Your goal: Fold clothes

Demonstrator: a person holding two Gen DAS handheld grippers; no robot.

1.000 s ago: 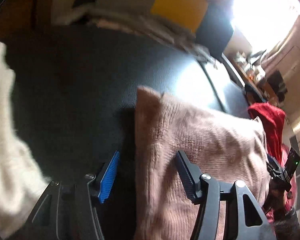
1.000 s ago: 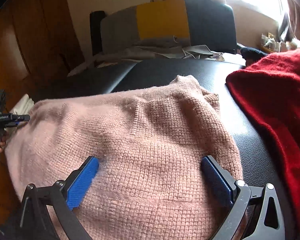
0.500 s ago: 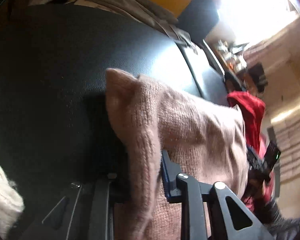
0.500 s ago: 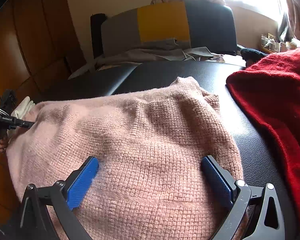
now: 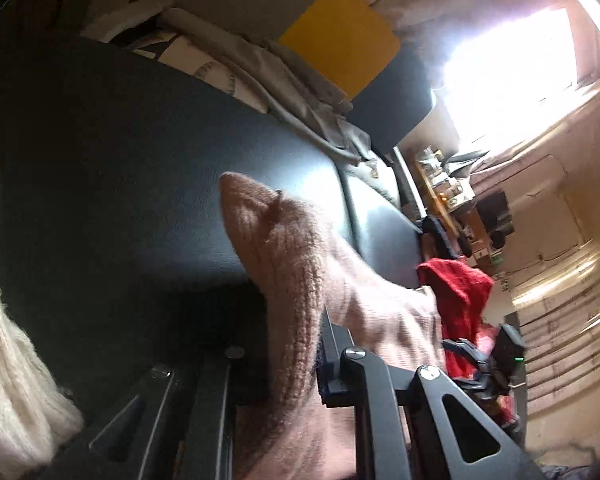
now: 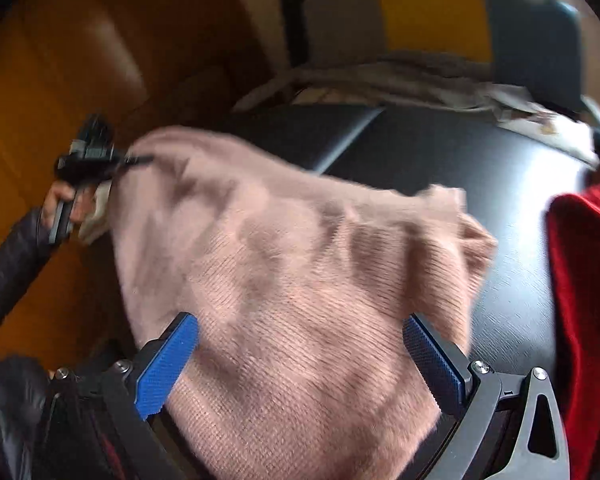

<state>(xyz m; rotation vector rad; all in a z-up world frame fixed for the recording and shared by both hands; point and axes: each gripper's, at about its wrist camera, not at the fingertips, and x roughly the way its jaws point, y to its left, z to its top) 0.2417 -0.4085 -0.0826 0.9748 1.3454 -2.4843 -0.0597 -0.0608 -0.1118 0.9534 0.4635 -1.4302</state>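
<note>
Your left gripper (image 5: pixel 296 364) is clamped on a folded edge of the pink sweater (image 6: pixel 300 280); the knit bunches between its fingers and rises to a peak ahead of them. In the right wrist view that same gripper (image 6: pixel 136 158) holds the sweater's far left corner lifted above the black table (image 6: pixel 480 168), with your hand (image 6: pixel 62 204) and dark sleeve (image 6: pixel 8 264) behind it.

Your right gripper (image 6: pixel 300 356) stands with its jaws wide apart, blue pads (image 6: pixel 168 364) on either side of the sweater's near part, gripping nothing. Whether the pads touch the knit cannot be told; the frame is motion-blurred.

The sweater lies partly on the table, its left side raised, its right edge ending in a loose flap near the table's middle. Beyond that edge there is bare black surface, then a red garment (image 6: pixel 584 300) at the right margin, apart from the sweater.

A cream knit (image 5: pixel 4 340) sits at the left margin of the left wrist view. At the table's far edge lies grey cloth (image 6: pixel 400 76) before a chair back (image 6: pixel 432 12) of grey, yellow and dark panels. Between sweater and far edge the table is open.
</note>
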